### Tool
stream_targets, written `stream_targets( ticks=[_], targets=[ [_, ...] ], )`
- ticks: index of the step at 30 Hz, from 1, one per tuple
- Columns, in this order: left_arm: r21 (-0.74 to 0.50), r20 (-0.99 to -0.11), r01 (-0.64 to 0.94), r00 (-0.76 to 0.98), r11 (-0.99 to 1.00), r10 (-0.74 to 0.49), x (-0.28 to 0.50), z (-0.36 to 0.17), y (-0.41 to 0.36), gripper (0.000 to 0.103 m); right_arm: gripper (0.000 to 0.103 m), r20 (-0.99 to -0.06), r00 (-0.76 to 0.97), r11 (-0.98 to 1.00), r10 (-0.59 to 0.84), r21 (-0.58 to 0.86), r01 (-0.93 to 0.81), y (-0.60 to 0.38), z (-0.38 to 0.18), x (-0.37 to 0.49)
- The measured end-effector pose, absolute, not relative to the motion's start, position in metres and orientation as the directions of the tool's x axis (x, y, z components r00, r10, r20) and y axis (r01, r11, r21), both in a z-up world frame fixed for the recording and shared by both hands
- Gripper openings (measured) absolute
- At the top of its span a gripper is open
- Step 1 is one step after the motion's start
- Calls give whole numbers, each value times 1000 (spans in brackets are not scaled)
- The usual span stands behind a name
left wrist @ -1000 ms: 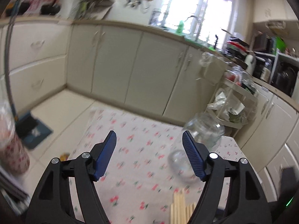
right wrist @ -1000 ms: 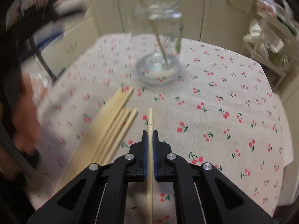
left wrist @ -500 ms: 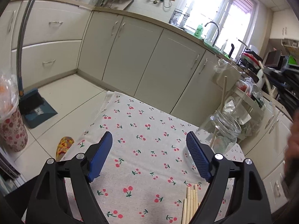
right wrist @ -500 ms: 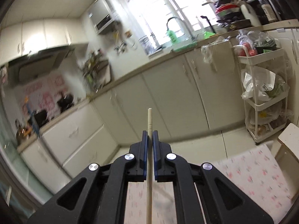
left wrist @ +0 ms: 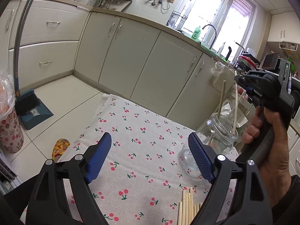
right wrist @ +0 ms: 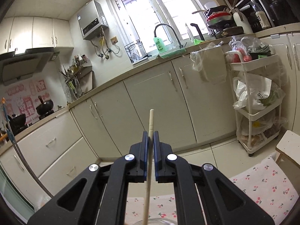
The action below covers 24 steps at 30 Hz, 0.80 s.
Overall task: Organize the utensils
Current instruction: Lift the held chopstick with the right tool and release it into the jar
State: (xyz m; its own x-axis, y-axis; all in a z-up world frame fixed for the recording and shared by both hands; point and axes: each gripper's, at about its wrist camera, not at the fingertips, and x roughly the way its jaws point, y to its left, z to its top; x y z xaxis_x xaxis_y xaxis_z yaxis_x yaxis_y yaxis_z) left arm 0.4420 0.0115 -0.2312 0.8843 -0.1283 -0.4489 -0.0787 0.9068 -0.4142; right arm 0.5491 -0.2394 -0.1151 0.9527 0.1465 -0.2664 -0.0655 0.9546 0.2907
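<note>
Pale wooden chopsticks (left wrist: 189, 206) lie bundled on cherry-print tablecloth (left wrist: 135, 150), near clear glass jar (left wrist: 221, 136) holding one stick; left gripper (left wrist: 150, 157) jaws opening, nothing between. Right-wrist view: right gripper (right wrist: 149, 136) pinches single pale chopstick (right wrist: 151, 120), above the jar rim.

one pale chopstick (right wrist: 150, 150) stands upright, its tip inside the glass jar (left wrist: 221, 136). a second chopstick (left wrist: 219, 108) leans there. loose chopsticks (left wrist: 187, 206) lie flat nearby.
</note>
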Motion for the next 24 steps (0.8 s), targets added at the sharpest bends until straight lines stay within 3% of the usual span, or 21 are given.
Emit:
stream_targets(
  ticks=[10,24],
  targets=[
    [-418,-462,-92,878,904,-125,445,-234,12,81,7,-248,960,966,131,252,-67,-236,-109,557],
    [-414,-470,-91,874,906,-127,446,-236,11,81,7,-324,923,963,205,233,-133,-241,-128,523]
  ],
)
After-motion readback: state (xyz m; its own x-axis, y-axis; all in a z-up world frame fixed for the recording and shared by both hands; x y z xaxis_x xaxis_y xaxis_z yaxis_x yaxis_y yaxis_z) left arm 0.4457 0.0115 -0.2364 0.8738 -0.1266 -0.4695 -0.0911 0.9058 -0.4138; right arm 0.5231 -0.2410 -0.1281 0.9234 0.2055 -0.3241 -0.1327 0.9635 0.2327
